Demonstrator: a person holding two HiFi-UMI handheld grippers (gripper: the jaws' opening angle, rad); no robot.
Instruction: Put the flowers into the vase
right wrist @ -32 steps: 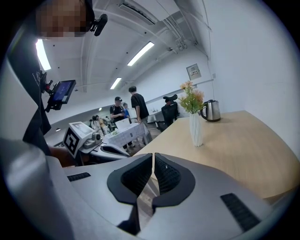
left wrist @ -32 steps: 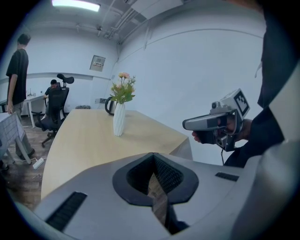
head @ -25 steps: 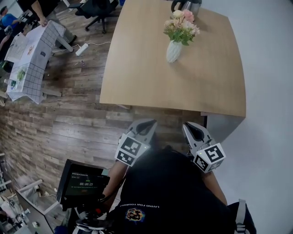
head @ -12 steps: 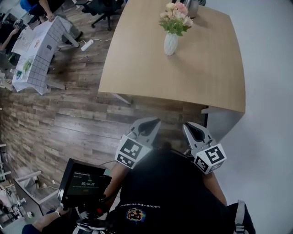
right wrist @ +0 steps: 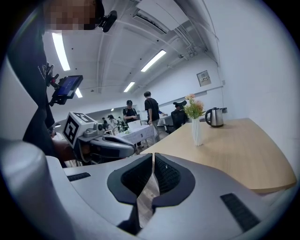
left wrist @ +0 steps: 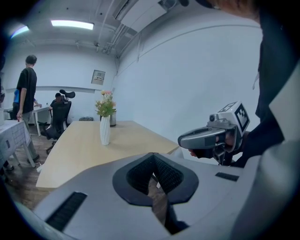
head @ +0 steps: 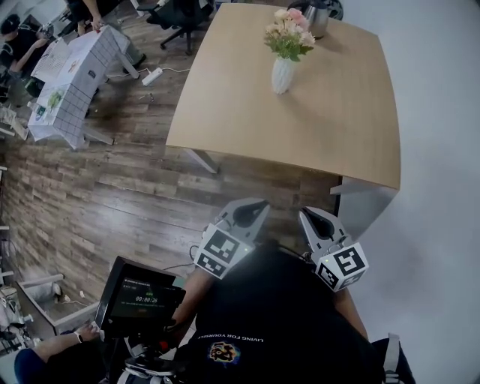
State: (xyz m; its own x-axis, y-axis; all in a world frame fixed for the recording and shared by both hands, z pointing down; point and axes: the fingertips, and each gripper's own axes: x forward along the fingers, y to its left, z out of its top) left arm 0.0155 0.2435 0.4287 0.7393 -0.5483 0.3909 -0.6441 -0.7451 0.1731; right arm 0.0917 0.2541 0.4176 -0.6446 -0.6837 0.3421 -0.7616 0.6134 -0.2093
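Pink-cream flowers (head: 289,31) upright in white vase (head: 283,75)

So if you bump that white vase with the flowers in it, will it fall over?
Probably yes: the white vase is tall and slim, and the flowers spread wider than it, so it looks top-heavy. It seems hard, maybe ceramic, so a fall onto the table could crack it.

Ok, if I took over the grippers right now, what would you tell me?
Left gripper: shut, empty.
Right gripper: shut, empty.
Both are held close to the body, short of the table.
The flowers stand in the vase at the table's far end, near a kettle.
Done: flowers are in the vase.
Left: nothing that shows; no loose flowers in view.
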